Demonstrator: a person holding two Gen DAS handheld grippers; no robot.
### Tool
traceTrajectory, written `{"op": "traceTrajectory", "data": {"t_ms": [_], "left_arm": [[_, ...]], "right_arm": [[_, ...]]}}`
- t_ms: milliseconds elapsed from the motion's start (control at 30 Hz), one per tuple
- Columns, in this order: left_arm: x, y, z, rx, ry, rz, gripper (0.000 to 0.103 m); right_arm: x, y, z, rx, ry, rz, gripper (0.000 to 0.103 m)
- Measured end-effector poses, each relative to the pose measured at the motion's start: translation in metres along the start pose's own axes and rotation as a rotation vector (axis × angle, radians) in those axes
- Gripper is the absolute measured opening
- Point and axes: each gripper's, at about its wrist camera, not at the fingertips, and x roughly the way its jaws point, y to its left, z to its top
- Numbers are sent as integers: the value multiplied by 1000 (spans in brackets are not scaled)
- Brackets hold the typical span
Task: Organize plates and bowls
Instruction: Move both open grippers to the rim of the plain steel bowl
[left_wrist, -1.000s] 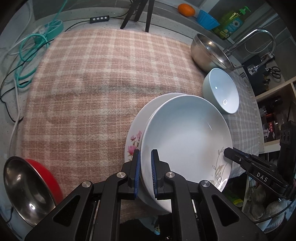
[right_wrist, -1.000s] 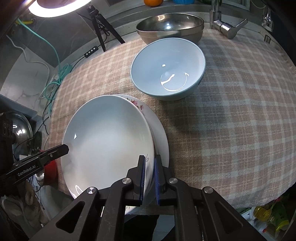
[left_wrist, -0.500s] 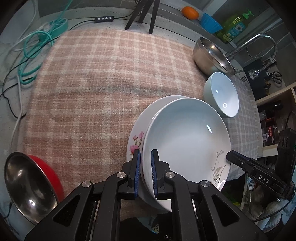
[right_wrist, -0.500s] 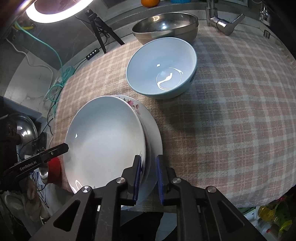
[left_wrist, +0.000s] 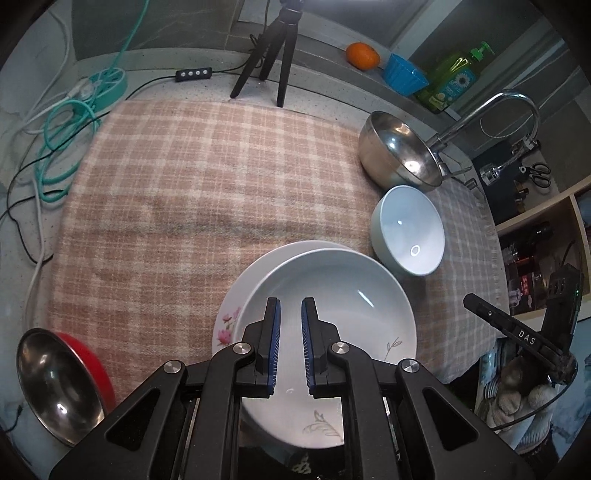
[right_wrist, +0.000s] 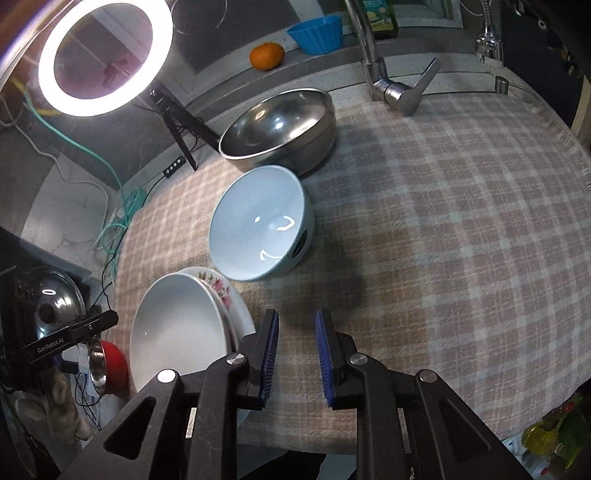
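A deep white plate (left_wrist: 343, 291) lies stacked on a flowered plate (left_wrist: 229, 328) at the near edge of the plaid cloth; both show in the right wrist view, the white plate (right_wrist: 177, 328) on the flowered plate (right_wrist: 225, 291). My left gripper (left_wrist: 290, 314) is open and empty, hovering above the white plate. My right gripper (right_wrist: 296, 325) is open and empty, to the right of the stack over bare cloth. A light blue bowl (right_wrist: 258, 236) (left_wrist: 410, 229) stands behind the plates, with a steel bowl (right_wrist: 280, 129) (left_wrist: 395, 151) behind it.
A steel-and-red pot (left_wrist: 59, 380) sits off the cloth's left front. A faucet (right_wrist: 388, 74), an orange (right_wrist: 266, 56) and a blue cup (right_wrist: 316, 33) are at the back. A tripod (left_wrist: 269, 55) and cables (left_wrist: 62, 129) lie behind the cloth (right_wrist: 443, 221).
Both grippers let go of the white plate's rim and opened. The plate now rests on the flowered plate. Both grippers rose; the right one swung right, off the stack.
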Motion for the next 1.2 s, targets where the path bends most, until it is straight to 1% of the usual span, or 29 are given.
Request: {"op": "traceTrajectory", "data": {"t_ms": [133,267,333,433,467,500,533,567,633,733,933,1100,1200], "left_arm": [[2,-18,12,-4,-23,-20,11],[7,-37,29,-3,-44,-44,11],[12,-46,38,2,-53,-43,11],[23,-55,53,-11,-44,-60,11],[27,-57,57,-19,-42,-64,11],[30,-59,62,-25,-42,-67,13],[34,-61,67,-24,-41,-70,18],[37,-64,71,-25,-42,-70,21],[45,-65,82,-42,-37,-77,22],[53,-69,96,-45,-37,-75,22],[72,-73,121,-54,-28,-74,22],[89,-78,138,-55,-10,-76,22],[97,-82,147,-40,-2,-66,22]], "right_arm": [[-5,-16,18,3,-23,7,23],[-6,-28,43,-3,-49,13,23],[-5,-31,57,-15,-60,15,23],[-2,-34,75,-32,-69,25,25],[0,-35,81,-36,-73,26,27],[1,-35,86,-38,-79,26,31],[4,-35,92,-39,-83,28,31],[6,-36,97,-40,-85,28,31],[13,-34,109,-49,-88,32,31],[24,-32,122,-55,-81,38,31],[50,-30,150,-24,-55,63,31],[71,-35,165,27,-23,93,31],[79,-36,171,39,-14,91,31]]}}
